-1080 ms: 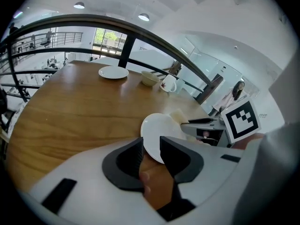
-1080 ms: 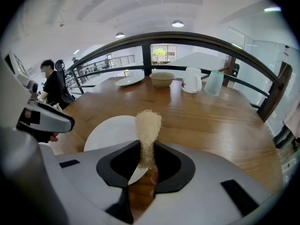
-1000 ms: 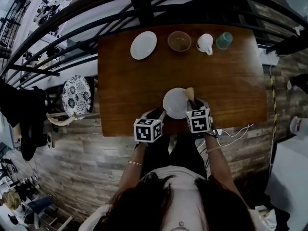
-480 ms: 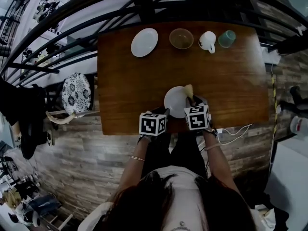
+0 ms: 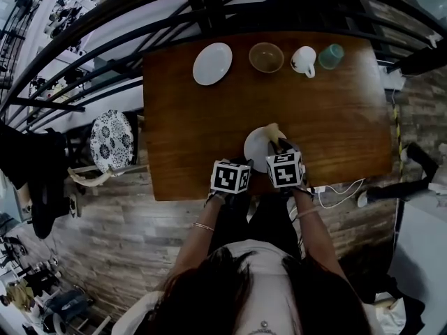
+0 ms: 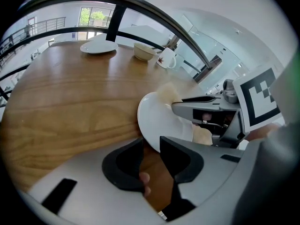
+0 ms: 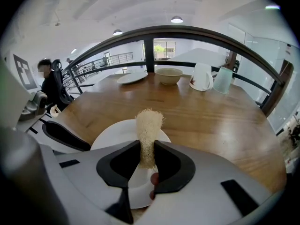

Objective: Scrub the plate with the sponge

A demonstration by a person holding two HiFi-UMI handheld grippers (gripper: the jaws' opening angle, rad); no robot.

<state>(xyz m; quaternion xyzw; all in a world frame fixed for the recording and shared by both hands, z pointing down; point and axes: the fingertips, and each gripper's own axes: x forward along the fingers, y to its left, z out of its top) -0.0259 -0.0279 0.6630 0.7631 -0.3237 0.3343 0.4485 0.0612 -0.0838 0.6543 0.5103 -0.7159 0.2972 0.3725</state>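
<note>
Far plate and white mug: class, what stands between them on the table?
A bowl stands between the far plate and mug, shown in the head view.

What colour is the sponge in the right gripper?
The sponge is pale straw-tan and fibrous; the right gripper view shows it best.

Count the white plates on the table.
2. The far plate sits at the far edge, left of the bowl. The near plate is at the near edge, with the sponge over it. None looks hidden.

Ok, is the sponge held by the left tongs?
No, the sponge sits pinched between the right tongs, over the plate.
</note>
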